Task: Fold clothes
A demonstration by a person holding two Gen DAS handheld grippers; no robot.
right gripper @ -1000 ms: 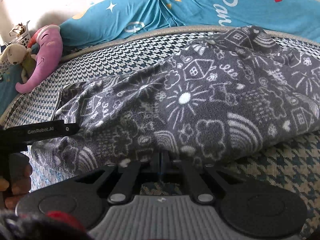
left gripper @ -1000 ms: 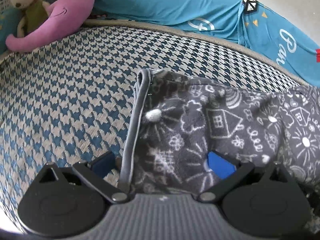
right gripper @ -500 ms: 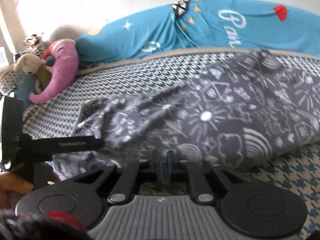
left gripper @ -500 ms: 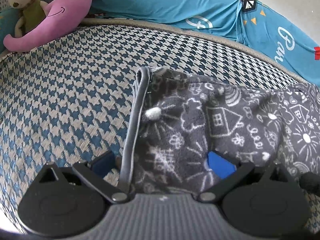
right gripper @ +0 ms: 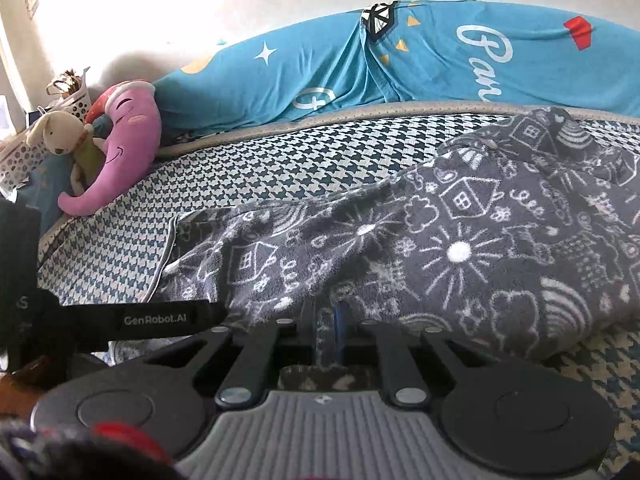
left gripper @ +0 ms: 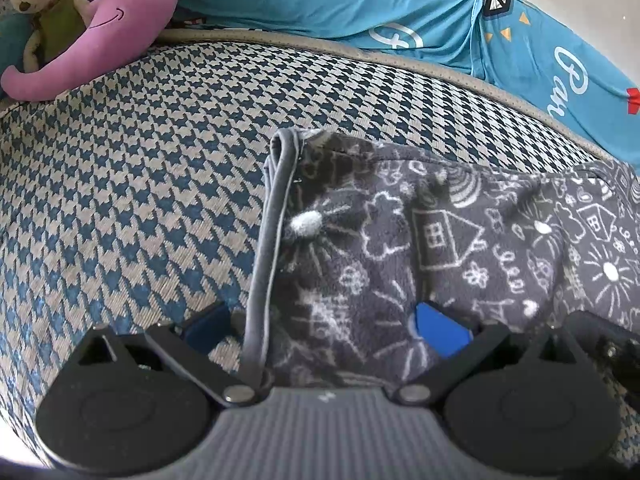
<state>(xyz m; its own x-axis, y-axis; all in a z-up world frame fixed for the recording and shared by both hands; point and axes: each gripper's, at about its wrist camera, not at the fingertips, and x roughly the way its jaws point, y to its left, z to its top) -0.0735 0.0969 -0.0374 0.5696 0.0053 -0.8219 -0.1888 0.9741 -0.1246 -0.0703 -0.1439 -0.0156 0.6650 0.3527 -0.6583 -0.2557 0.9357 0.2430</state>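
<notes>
A dark grey fleece garment (right gripper: 460,248) printed with white houses and suns lies on a houndstooth mattress (left gripper: 132,184). The left claw (left gripper: 326,328) is spread wide around its grey-trimmed edge (pads not pressing). The right claw (right gripper: 326,320) is nearly closed, pinching the fleece. Behind lie a blue cover (right gripper: 440,56) and a purple plush toy (right gripper: 116,152).

Purple plush (right gripper: 120,152) and beige stuffed dog (right gripper: 60,132) upper left; blue printed bedding (right gripper: 400,56) along top; houndstooth mattress (left gripper: 140,180) below.
</notes>
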